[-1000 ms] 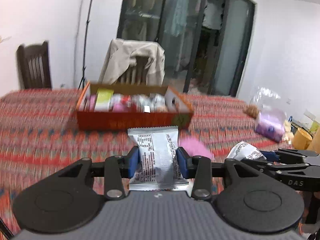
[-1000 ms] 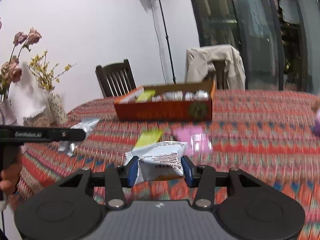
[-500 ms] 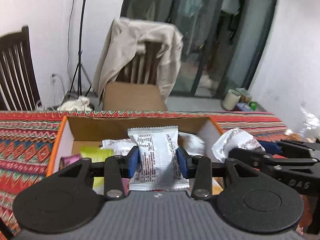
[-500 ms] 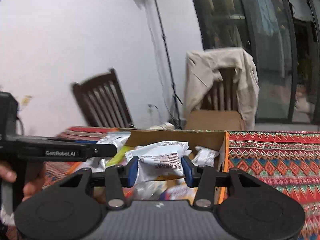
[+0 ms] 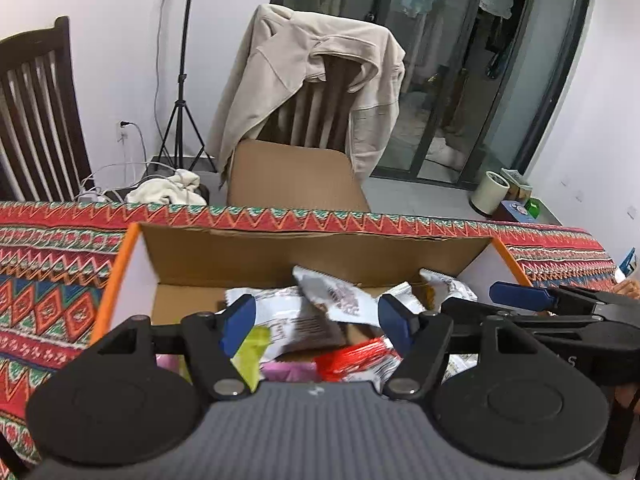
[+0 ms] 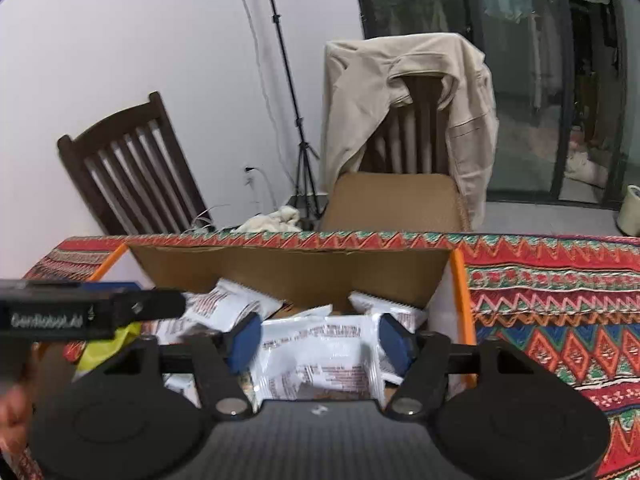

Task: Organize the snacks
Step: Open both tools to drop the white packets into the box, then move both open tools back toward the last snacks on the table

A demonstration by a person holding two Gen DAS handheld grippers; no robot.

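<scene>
Both the left gripper (image 5: 316, 322) and right gripper (image 6: 320, 338) now gape wide, their white foil snack packets (image 6: 320, 350) released into the orange-rimmed cardboard box (image 5: 312, 248).

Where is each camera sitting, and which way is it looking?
Left wrist view: sits on the left gripper, facing forward and down into the cardboard box of snack packets; its open jaws show, with the right gripper poking in from the right.
Right wrist view: sits on the right gripper, facing the same box; its open jaws show, with the left gripper and a bit of hand at the left.
Both share: the box, the patterned tablecloth, the chair with a beige jacket, the tripod.
</scene>
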